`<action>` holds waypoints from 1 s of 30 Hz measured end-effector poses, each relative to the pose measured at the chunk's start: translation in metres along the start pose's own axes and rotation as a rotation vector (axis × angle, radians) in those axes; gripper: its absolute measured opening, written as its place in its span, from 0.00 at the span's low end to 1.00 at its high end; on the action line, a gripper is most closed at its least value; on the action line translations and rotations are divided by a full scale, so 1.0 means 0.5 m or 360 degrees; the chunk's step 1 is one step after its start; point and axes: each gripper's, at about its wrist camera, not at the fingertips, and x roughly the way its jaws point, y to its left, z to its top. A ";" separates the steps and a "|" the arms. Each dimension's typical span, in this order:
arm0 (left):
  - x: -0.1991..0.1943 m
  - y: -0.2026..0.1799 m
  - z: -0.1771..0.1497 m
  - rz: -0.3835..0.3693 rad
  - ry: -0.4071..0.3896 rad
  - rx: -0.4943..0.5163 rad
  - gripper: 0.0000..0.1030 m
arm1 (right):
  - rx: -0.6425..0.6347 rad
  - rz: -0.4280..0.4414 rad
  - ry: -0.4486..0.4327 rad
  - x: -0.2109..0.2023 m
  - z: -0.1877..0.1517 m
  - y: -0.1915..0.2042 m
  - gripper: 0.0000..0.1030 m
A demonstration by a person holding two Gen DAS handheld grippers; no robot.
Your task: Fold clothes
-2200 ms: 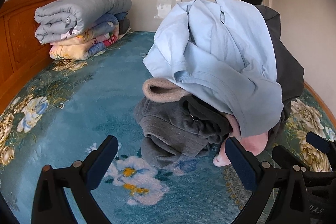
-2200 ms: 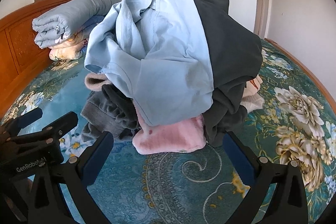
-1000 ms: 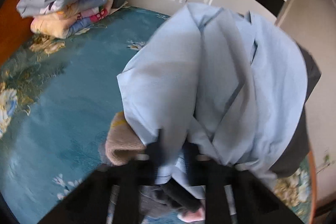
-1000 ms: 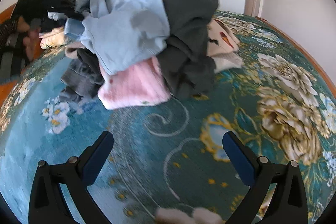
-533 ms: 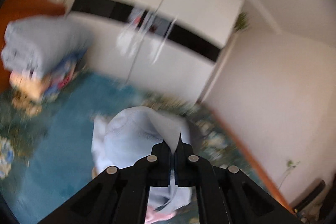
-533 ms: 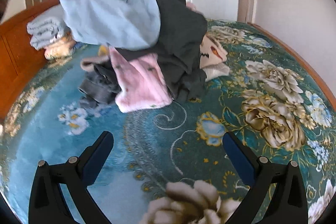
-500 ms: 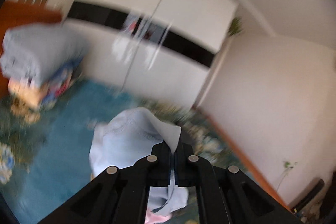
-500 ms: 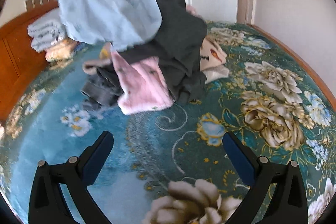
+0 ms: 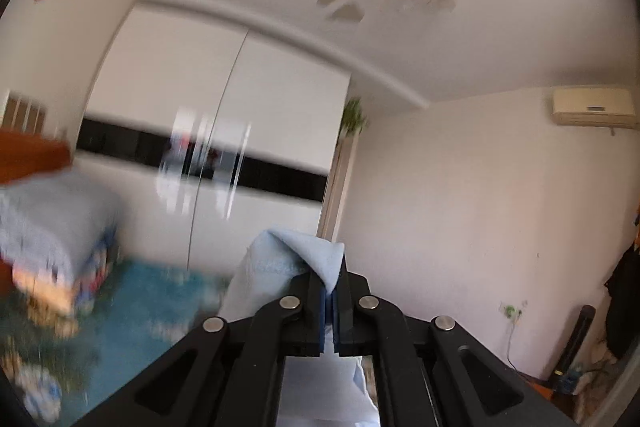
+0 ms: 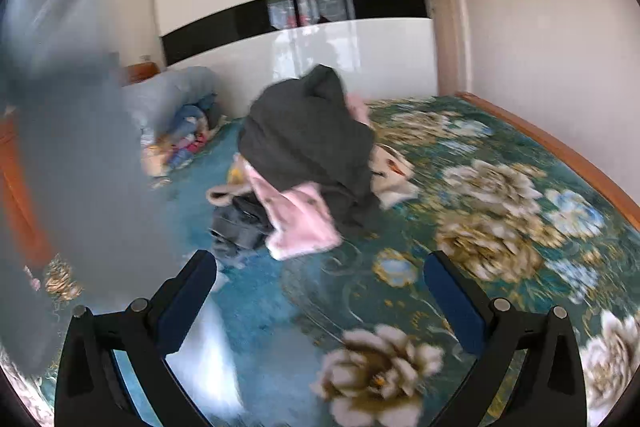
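The left tongs (image 9: pixel 329 301) are pinched tight on a fold of the light blue shirt (image 9: pixel 280 263), low in the middle of the left view, pointing up at the white wardrobe (image 9: pixel 224 131) and ceiling. The right tongs (image 10: pixel 320 291) are spread wide with nothing between them, over the flowery blue bed cover (image 10: pixel 500 227). A big blurry blue-grey cloth (image 10: pixel 80 167) fills the left side of the right view. The pile of clothes (image 10: pixel 308 155) sits in the middle of the bed, dark grey on top, pink (image 10: pixel 300 223) at the bottom front.
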 end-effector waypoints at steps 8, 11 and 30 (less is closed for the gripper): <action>0.014 0.279 -0.392 0.0360 0.0634 -0.0504 0.02 | -0.0180 0.0067 0.0239 0.015 -0.113 0.021 1.00; -0.035 0.354 -0.521 0.0520 0.0814 -0.0652 0.02 | -0.0329 0.0182 0.0330 0.041 -0.167 0.078 1.00; -0.226 0.605 -0.787 0.0866 0.0976 -0.1449 0.75 | -0.0313 0.0193 0.0683 0.214 -0.258 0.126 0.70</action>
